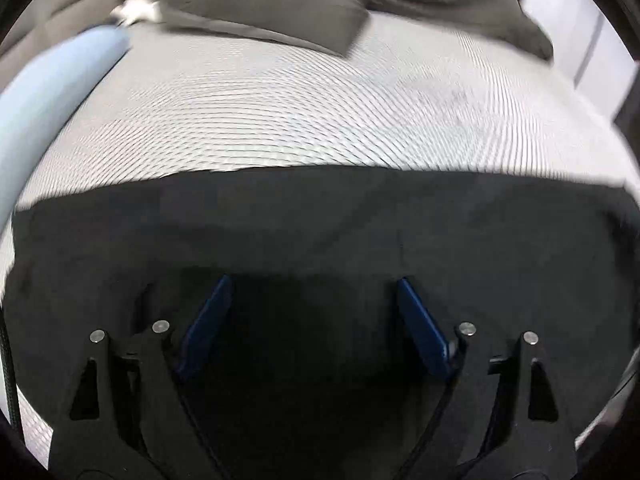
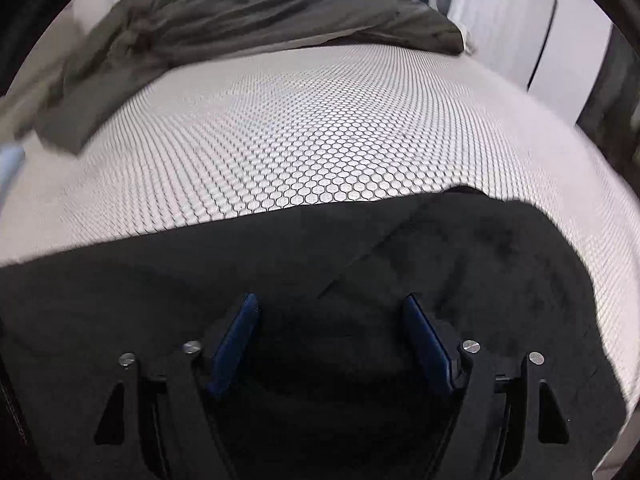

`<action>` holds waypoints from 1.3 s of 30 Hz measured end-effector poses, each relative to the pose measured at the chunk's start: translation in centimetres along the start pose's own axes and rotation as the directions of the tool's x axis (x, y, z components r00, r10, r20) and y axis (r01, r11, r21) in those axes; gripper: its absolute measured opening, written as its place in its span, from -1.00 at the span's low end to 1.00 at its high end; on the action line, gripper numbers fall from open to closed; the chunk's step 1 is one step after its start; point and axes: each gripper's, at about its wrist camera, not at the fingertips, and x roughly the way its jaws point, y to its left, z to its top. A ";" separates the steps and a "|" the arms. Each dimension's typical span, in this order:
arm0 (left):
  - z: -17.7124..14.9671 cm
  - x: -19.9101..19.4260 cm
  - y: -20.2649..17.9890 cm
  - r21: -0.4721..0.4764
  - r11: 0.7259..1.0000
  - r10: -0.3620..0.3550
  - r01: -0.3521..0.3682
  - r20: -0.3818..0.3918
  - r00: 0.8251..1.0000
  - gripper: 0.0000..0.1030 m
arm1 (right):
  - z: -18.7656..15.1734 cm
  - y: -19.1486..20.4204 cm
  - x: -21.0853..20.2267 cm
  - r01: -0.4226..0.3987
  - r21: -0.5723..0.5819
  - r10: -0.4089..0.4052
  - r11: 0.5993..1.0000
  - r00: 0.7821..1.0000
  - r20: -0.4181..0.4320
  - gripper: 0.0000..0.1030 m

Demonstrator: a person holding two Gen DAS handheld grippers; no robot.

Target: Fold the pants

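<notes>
Both claws spread over the black pants on the bed, nothing gripped.

The flat black fabric pants (image 1: 320, 232) lie on the bed's white honeycomb-patterned mattress cover (image 1: 280, 112), directly under and ahead of both claws, with the long axis running across each view from side to side. The left claw (image 1: 312, 292) stands wide apart with its 2 blue pads clear of the cloth; no fabric sits between them. The right claw (image 2: 332, 308) is likewise spread and holds nothing. In the right wrist view the pants (image 2: 460, 248) end in a rounded edge off to the right, with a diagonal fold line just ahead of the claw, so the right claw is judged nearer that end. A crumpled grey-olive blanket (image 2: 240, 12) lies well apart at the far edge.
</notes>
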 end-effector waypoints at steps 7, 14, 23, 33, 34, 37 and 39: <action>-4.2 -6.0 -5.2 0.033 0.965 -0.262 0.260 0.110 0.959 0.58 | -4.2 9.0 -6.2 -0.261 -0.282 0.274 0.923 0.962 0.005 0.41; -9.1 -3.3 -15.3 0.258 0.949 -0.182 0.178 -0.011 0.983 0.59 | -11.0 12.3 -6.7 -0.207 -0.523 0.229 0.827 0.973 -0.022 0.49; -9.7 -7.2 -15.6 0.261 0.937 -0.253 0.233 0.045 0.966 0.61 | -12.5 0.7 -8.9 -0.031 -0.260 0.042 0.965 0.998 0.037 0.56; -12.5 -5.6 -22.2 0.392 0.895 -0.228 0.213 -0.008 0.974 0.68 | -17.6 5.7 -11.7 -0.199 -0.401 0.204 0.894 0.978 -0.032 0.56; -12.5 -5.5 -22.3 0.396 0.894 -0.227 0.211 -0.006 0.974 0.68 | -17.7 5.0 -11.7 -0.203 -0.384 0.209 0.901 0.978 -0.029 0.56; -12.5 -5.4 -22.6 0.381 0.896 -0.241 0.228 -0.013 0.970 0.69 | -18.4 2.2 -11.7 -0.137 -0.322 0.144 0.937 0.990 -0.001 0.62; -12.7 -5.2 -22.7 0.382 0.897 -0.235 0.222 -0.013 0.972 0.70 | -17.6 -0.3 -11.1 -0.066 -0.258 0.074 0.964 0.997 0.021 0.62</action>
